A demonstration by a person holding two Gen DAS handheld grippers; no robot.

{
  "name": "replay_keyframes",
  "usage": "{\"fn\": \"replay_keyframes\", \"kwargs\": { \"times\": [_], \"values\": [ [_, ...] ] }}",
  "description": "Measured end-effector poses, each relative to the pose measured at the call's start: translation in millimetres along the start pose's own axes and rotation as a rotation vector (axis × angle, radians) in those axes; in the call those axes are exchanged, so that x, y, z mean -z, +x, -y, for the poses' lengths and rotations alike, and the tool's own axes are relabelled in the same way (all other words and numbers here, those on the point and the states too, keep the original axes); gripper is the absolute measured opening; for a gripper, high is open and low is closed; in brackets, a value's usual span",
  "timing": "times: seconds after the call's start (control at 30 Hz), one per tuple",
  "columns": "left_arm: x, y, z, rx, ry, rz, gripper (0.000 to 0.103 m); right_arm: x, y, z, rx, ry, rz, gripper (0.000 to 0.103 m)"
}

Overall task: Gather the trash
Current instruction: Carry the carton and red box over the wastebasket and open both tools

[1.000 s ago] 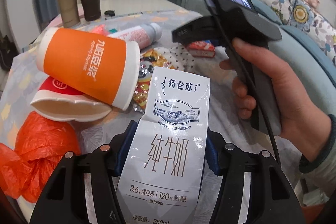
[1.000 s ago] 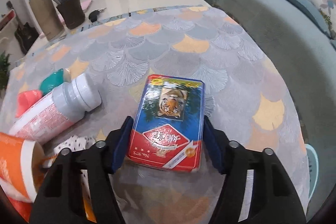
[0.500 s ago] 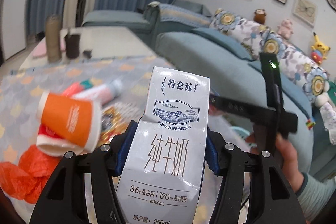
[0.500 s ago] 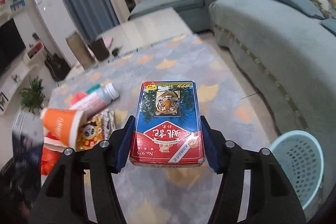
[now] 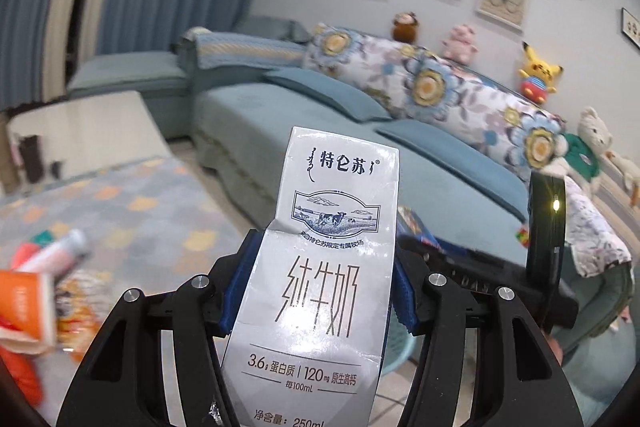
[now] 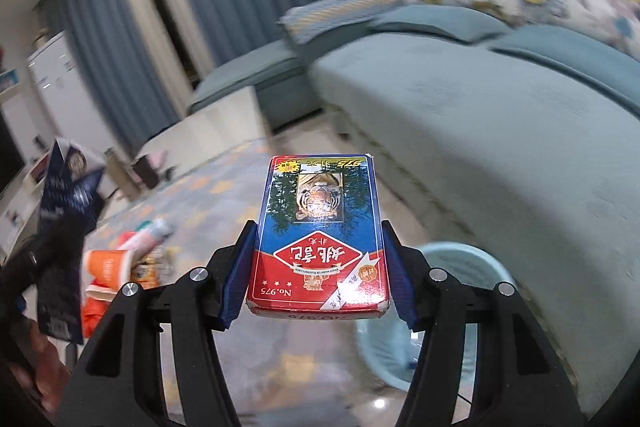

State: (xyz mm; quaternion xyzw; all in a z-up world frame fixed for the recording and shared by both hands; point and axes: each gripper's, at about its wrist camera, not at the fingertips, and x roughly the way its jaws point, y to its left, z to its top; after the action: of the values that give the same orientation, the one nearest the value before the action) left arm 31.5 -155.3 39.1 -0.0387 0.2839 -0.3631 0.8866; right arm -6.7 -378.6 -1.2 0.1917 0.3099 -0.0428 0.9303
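Left wrist: milk carton [image 5: 332,267] "250mL" — card box [image 6: 318,235] "No.975".

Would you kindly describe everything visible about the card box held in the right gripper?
The card box is a flat rectangular pack, apparently glossy cardboard, blue above and red below, with a tiger picture, a red diamond bearing Chinese characters and "No.975". Its print reads upside down to the camera. It lies face-up, long axis pointing away, clamped on both long sides by the blue pads of the right gripper, held in the air above the floor, with a pale blue basket below and to the right. Its near edge looks slightly worn.
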Motion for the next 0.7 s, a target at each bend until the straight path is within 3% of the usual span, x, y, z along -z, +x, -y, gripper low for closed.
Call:
{"fn": "replay_keyframes", "kwargs": {
  "times": [0.27,0.5,0.7],
  "values": [
    [39.1,99.3,32.6,0.162,-0.041,-0.239,0.056,64.9,26.2,108.4,0.090,0.210,-0.144,0.056],
    [92.9,166.7,29.1,0.145,-0.053,-0.418,0.056,115.3,65.3,147.3,0.119,0.297,-0.266,0.056],
    [104.5,185.5,20.2,0.126,-0.071,-0.456,0.061,132.7,96.0,163.0,0.146,0.327,-0.347,0.057]
  ]
}}
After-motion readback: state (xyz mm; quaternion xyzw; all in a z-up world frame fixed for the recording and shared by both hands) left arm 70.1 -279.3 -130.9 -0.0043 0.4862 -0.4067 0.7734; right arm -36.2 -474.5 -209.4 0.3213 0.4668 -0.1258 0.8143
